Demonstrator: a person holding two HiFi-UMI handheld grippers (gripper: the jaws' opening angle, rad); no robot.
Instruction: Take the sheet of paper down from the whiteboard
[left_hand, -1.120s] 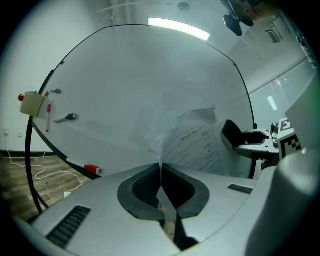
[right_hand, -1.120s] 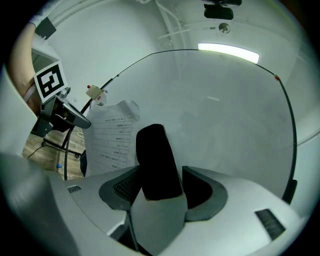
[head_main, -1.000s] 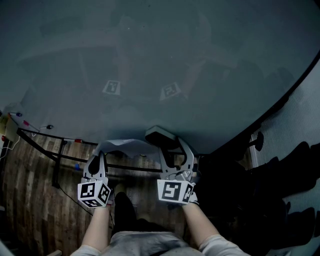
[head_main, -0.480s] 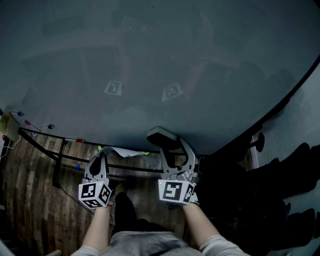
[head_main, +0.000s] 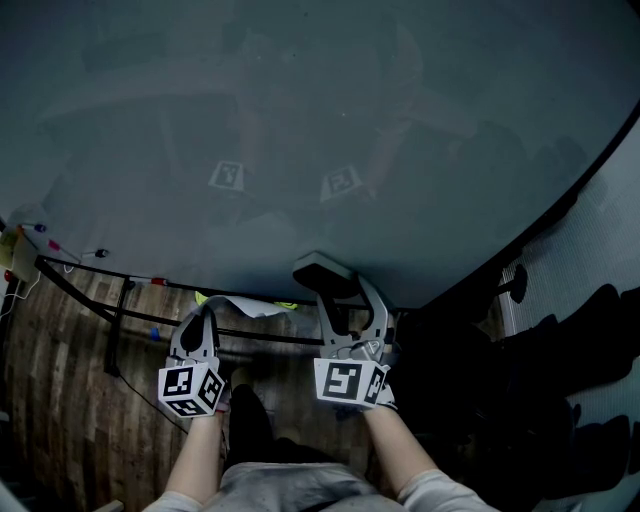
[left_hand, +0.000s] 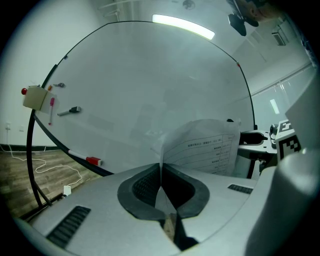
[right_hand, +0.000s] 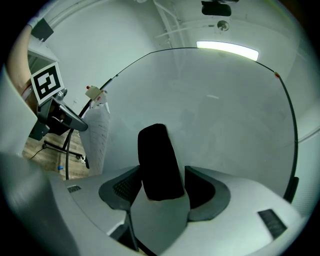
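My left gripper (left_hand: 161, 172) is squeezing shut on the edge of the white printed sheet of paper (left_hand: 205, 147). The paper is sticking out in front of the big grey whiteboard (left_hand: 140, 80), near its bottom edge, and looks free of it. So I am thinking the taking down is done. My right gripper (right_hand: 165, 186) is holding a grey block with a black pad (right_hand: 157, 160) in front of the whiteboard.

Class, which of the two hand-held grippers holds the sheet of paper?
The left hand-held gripper: its jaws are shut on the paper's edge. The right hand-held gripper grips a black-padded eraser instead.
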